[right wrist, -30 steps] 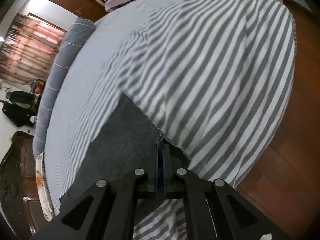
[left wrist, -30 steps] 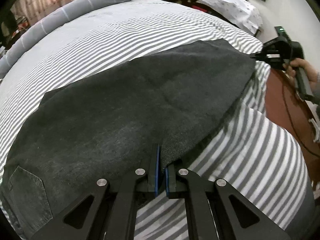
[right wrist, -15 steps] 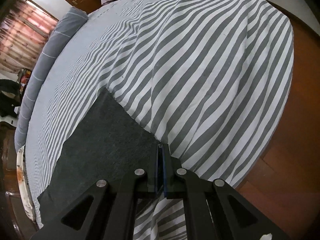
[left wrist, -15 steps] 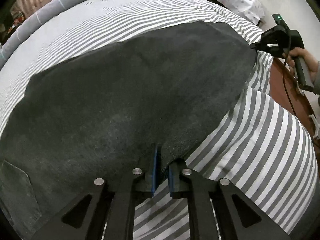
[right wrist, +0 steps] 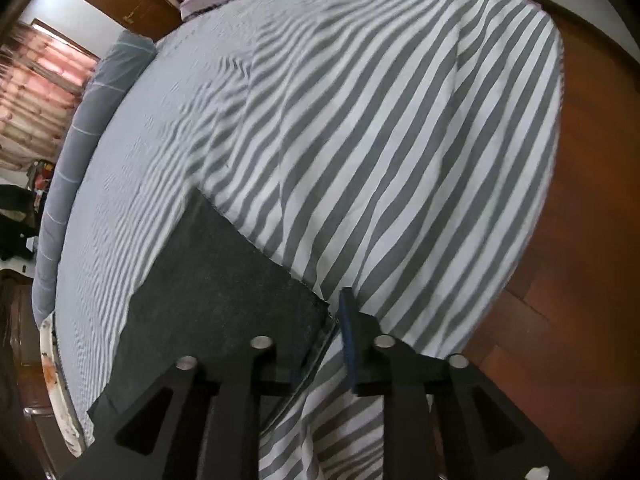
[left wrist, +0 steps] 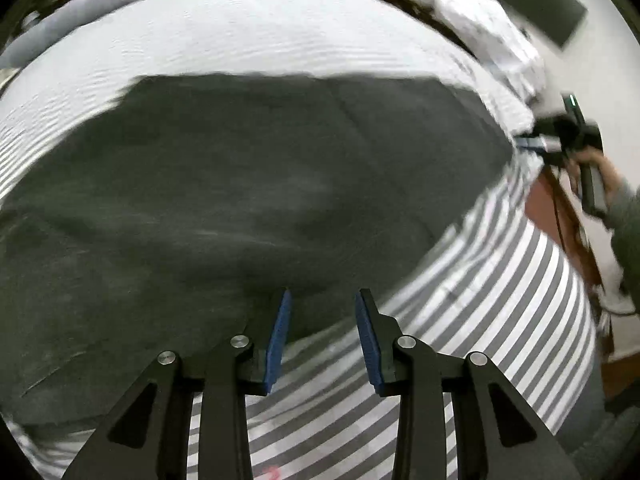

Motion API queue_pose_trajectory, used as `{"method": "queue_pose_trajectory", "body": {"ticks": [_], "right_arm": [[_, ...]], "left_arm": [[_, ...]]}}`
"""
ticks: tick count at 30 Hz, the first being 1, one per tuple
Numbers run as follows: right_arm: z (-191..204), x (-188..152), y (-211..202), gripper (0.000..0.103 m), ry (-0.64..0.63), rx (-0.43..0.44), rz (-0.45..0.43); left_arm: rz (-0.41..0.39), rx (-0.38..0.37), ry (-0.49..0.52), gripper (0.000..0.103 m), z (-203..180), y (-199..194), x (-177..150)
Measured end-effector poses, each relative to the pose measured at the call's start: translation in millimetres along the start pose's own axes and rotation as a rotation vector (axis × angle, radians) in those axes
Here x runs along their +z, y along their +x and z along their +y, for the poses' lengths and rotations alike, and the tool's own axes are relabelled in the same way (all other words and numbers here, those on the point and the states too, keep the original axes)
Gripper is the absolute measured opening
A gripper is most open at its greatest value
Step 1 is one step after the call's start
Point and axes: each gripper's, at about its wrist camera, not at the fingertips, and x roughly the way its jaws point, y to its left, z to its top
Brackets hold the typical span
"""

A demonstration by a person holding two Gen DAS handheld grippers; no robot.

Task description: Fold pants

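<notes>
Dark grey pants (left wrist: pixel 240 184) lie spread flat across the striped bed (left wrist: pixel 500 320); they also show in the right wrist view (right wrist: pixel 224 292). My left gripper (left wrist: pixel 322 312) is open at the pants' near edge, its blue pads apart with cloth between and below them, not clamped. My right gripper (right wrist: pixel 334 320) is open at the pants' corner near the bed's edge; its left finger is partly hidden by the cloth. The right gripper also shows in the left wrist view (left wrist: pixel 560 140), held by a hand at the pants' far right corner.
The grey-and-white striped sheet (right wrist: pixel 380 140) covers the bed and hangs over its side. A wooden floor (right wrist: pixel 580 260) lies to the right. A grey bolster (right wrist: pixel 80 152) runs along the bed's far side. A dark screen (left wrist: pixel 528 8) hangs on the wall.
Both grippers opened and let go of the pants' edge. The pants went from lifted and pulled to lying flatter on the bed. The left view is blurred by motion.
</notes>
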Motion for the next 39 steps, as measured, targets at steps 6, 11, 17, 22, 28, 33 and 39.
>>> {"method": "queue_pose_trajectory", "body": {"ticks": [6, 11, 17, 22, 28, 33, 39], "right_arm": [[37.3, -10.2, -41.6, 0.025, -0.123, 0.036, -0.074], [123.5, -28.9, -43.6, 0.025, -0.31, 0.209, 0.03], [268.9, -75.8, -10.6, 0.025, -0.618, 0.389, 0.283], [382.6, -132.1, 35.7, 0.025, -0.826, 0.463, 0.516], [465.2, -192.7, 96.0, 0.025, -0.931, 0.446, 0.748], [489.9, -231.6, 135.7, 0.026, -0.988, 0.393, 0.849], [483.6, -254.1, 138.6, 0.026, -1.048, 0.449, 0.988]], "left_arm": [[-0.122, 0.058, -0.15, 0.035, 49.7, -37.7, 3.4], [-0.189, 0.073, -0.233, 0.035, 65.1, -37.7, 13.9], [-0.204, 0.088, -0.254, 0.035, 65.2, -17.7, 22.9], [-0.197, 0.136, -0.28, 0.035, 78.5, -9.8, 20.5], [-0.155, 0.11, -0.344, 0.035, 93.5, 2.6, 7.9], [-0.178, 0.073, -0.369, 0.035, 100.8, -5.7, 9.8], [-0.326, 0.121, -0.338, 0.035, 110.4, -32.4, 35.0]]}}
